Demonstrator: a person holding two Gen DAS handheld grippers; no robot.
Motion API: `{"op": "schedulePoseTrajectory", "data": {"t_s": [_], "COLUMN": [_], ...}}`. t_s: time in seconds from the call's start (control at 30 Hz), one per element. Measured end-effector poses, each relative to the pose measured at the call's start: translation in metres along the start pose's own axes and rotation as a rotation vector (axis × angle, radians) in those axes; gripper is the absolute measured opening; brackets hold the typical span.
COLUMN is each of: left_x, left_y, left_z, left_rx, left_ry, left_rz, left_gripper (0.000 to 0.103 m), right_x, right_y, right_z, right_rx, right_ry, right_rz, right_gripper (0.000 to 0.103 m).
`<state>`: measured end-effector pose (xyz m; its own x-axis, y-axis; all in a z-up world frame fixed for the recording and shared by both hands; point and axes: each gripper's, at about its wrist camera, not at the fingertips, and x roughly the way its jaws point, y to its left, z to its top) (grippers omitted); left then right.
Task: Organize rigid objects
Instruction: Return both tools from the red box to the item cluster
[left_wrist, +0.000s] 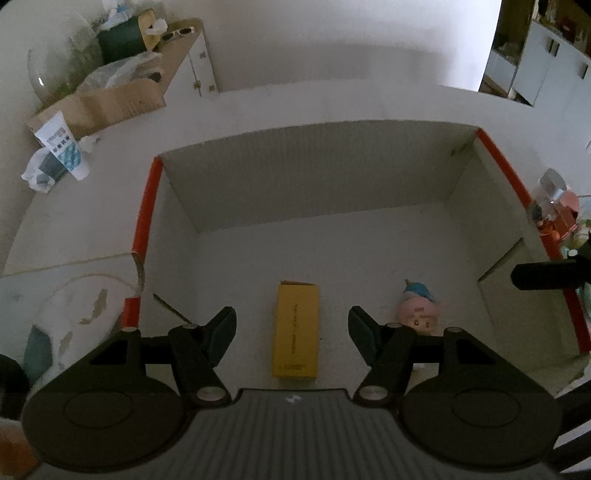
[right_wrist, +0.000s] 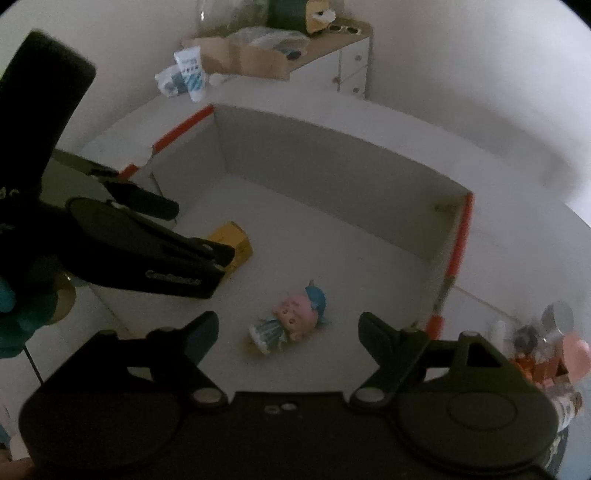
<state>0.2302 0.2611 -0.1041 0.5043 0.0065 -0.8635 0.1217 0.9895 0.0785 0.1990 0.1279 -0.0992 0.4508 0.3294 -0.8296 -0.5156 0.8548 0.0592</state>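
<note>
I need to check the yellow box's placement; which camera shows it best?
The left wrist view: the yellow box lies flat on the cardboard box floor, whole top face visible between the open fingers. In the right wrist view the left gripper hides most of it; only one end shows.

Left gripper (left_wrist: 291, 328): angled steeply downward, jaws apart, nothing between the 2 pads. Right gripper (right_wrist: 286, 332): angled steeply downward, jaws apart, wider than the left, nothing gripped.
</note>
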Motion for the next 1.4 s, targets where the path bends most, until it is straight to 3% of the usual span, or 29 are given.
{"op": "schedulePoseTrajectory", "data": {"t_s": [0.7, 0.8, 1.03, 1.13, 1.4], "left_x": [-0.094, -0.105, -0.120, -0.121, -0.112], "left_y": [-0.044, -0.058, -0.101, -0.122, -0.168], "left_z": [-0.020, -0.023, -0.028, -0.030, -0.029], "left_rx": [-0.061, -0.067, -0.059, -0.062, -0.091], "left_ry": [-0.212, -0.242, -0.279, -0.296, -0.289], "left_rz": [-0.073, -0.086, -0.124, -0.135, -0.187], "left_gripper": [0.066, 0.072, 0.074, 0.084, 0.084], "right_x": [-0.115, -0.130, -0.158, -0.165, -0.171], "right_y": [-0.054, -0.066, -0.101, -0.117, -0.158], "right_z": [-0.057, -0.072, -0.112, -0.129, -0.169], "right_rx": [0.127, 0.142, 0.183, 0.191, 0.172], "right_ry": [-0.279, -0.302, -0.327, -0.323, -0.287], "right_rz": [0.063, 0.060, 0.031, 0.017, -0.037], "right_gripper": [0.094, 0.096, 0.098, 0.099, 0.099]}}
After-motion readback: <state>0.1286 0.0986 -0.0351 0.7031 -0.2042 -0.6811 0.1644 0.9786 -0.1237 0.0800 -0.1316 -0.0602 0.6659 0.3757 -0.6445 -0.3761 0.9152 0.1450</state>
